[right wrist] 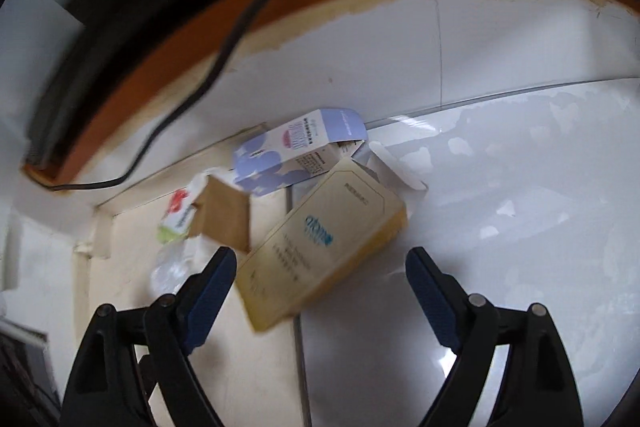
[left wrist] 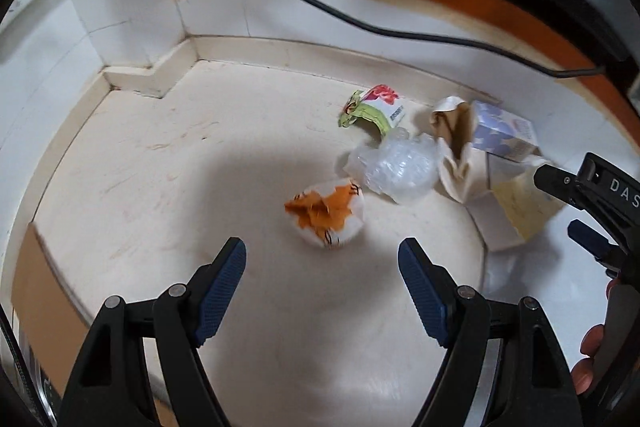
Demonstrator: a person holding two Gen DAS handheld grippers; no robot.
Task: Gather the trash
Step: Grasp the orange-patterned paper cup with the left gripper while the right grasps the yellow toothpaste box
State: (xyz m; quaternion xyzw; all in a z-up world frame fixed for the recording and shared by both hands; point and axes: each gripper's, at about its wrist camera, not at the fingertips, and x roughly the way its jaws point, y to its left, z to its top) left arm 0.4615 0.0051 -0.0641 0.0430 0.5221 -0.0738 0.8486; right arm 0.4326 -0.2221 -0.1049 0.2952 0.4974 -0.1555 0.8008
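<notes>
One crumpled orange-and-white wrapper (left wrist: 326, 213), floor-bound

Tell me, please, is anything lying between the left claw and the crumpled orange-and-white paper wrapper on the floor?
Nothing visible does. The left claw hangs open above bare cream floor, with the crumpled orange-and-white paper wrapper just ahead of its fingertips. The clear crumpled plastic bag lies beyond the wrapper, out of the way.

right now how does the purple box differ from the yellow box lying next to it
The purple box is white with lilac blotches; the yellow box is plain pale cream with a blue logo. The purple box's end flap hangs open, while no open flap shows on the yellow box. The purple box lies nearer the wall, the yellow box nearer the right tongs. Both are cardboard cartons lying on their sides on the floor, untouched.
</notes>
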